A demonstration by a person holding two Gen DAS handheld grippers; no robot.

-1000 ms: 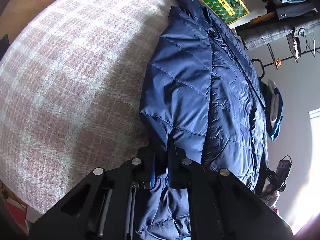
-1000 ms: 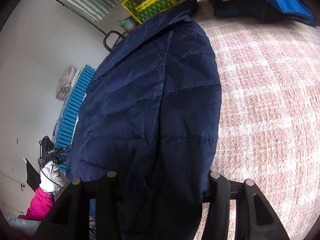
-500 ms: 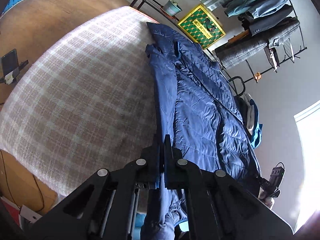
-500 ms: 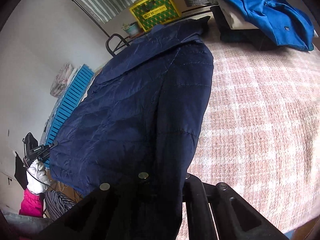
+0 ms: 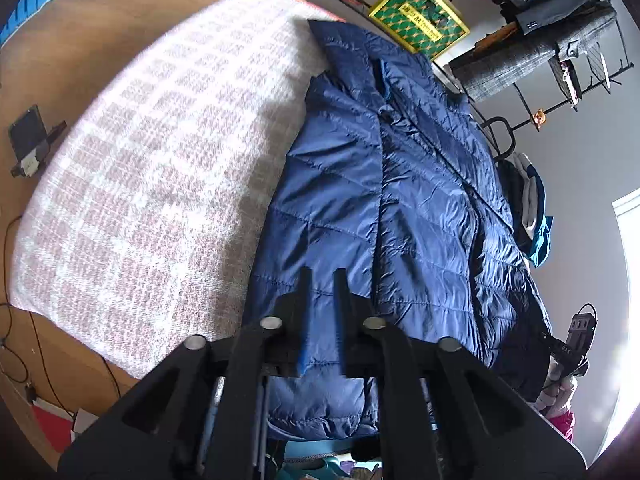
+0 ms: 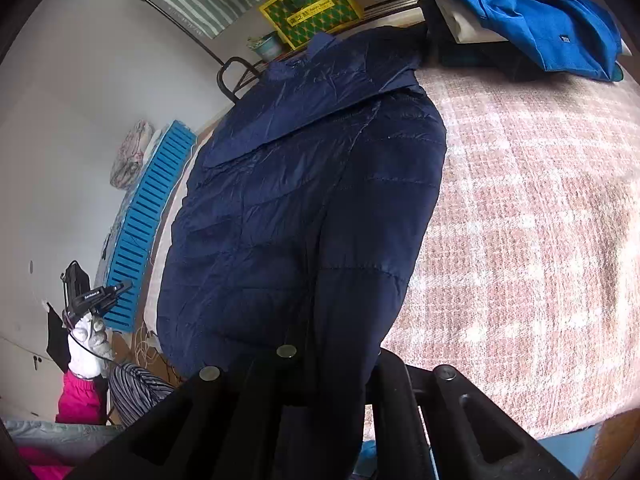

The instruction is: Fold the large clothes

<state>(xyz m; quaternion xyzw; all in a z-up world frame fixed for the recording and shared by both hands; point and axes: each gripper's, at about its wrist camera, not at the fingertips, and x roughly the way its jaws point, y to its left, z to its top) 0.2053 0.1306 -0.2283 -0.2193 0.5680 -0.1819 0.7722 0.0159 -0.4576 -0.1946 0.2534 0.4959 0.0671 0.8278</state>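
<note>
A navy quilted puffer jacket (image 5: pixel 384 208) lies lengthwise on a bed with a pink and white plaid cover (image 5: pixel 152 184), its hem hanging over the near edge. My left gripper (image 5: pixel 320 280) hovers over the hem, fingers slightly apart with nothing between them. In the right wrist view the jacket (image 6: pixel 304 200) lies with its right sleeve folded along the body. The sleeve's end drapes over my right gripper (image 6: pixel 328 360), and the fabric hides the fingers.
A blue garment on a folded stack (image 6: pixel 532 12) sits at the bed's far right corner. A yellow-green box (image 5: pixel 420 24) and a clothes rack (image 5: pixel 552 40) stand beyond the bed. A blue slatted panel (image 6: pixel 148 224) leans at the left. Wooden floor (image 5: pixel 80 40) surrounds the bed.
My left gripper let go of the jacket hem and its fingers opened slightly. Both grippers pulled back from the bed. The right gripper stays under the sleeve fabric.
</note>
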